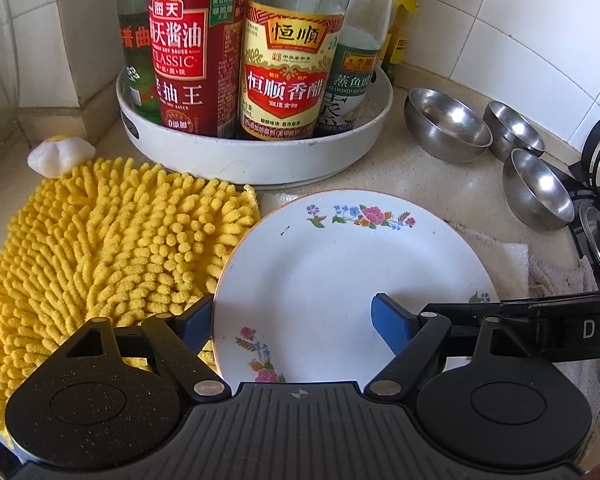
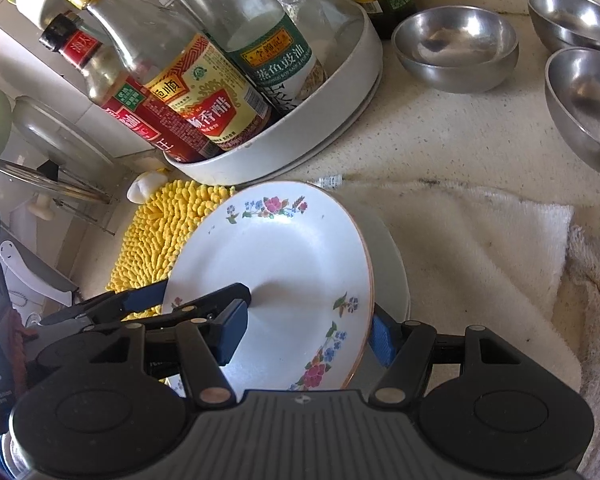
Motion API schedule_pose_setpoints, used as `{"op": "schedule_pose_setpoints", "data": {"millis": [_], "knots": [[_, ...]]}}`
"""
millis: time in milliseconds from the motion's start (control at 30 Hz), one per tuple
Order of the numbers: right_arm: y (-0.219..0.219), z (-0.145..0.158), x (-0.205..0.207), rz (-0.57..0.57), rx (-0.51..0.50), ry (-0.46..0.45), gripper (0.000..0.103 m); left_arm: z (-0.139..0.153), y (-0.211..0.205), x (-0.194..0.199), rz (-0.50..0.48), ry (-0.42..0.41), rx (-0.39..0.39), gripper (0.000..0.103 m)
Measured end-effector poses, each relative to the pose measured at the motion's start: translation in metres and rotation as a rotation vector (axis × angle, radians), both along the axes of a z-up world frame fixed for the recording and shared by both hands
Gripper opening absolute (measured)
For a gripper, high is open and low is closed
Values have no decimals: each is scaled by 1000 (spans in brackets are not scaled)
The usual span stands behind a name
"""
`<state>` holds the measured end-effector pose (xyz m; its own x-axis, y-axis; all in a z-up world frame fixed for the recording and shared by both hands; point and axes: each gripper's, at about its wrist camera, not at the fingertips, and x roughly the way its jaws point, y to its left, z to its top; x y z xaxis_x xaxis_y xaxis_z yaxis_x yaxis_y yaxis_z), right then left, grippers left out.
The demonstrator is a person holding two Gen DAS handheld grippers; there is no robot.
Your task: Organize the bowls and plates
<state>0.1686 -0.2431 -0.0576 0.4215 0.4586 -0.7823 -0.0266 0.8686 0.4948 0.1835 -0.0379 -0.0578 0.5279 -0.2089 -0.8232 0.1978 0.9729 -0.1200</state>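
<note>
Speckled beige countertop against white wall tiles. Landmark is the white round tray of sauce bottles, with the red-label soy sauce and the yellow-label vinegar at its front. We see a yellow chenille mat in front-left of the tray and a white towel in front-right of it. The floral plate sits directly in front of the tray, tilted, overlapping mat and towel, with a plain white plate under it. Three steel bowls stand upright to the right of the tray, close together.

Left gripper: jaws spread wide, straddling the floral plate's left rim, not clamped. Right gripper: likewise spread, one pad over the plate, the other just past its right rim.
</note>
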Motion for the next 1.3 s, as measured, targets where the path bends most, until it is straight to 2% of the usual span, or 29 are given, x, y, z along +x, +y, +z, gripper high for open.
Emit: {"op": "schedule_pose_setpoints", "data": {"millis": [533,700,1000,1133,1233,1300], "knots": [[4,1,13,-2,-42,-22,81,-6,3,14,-14,12,-20,86],[-2,2,16,-15,-44,-33,81,1,2,18,-26,-28,-21,87],[-8,4,19,-21,-61,-51,81,4,1,21,-19,-33,-7,87],[-7,4,14,-6,-99,-63,81,8,5,18,0,-40,-6,87],[1,7,12,23,-130,-93,87,10,8,16,13,-47,-4,87],[4,7,13,44,-131,-94,87,13,9,13,18,-52,1,87]]}}
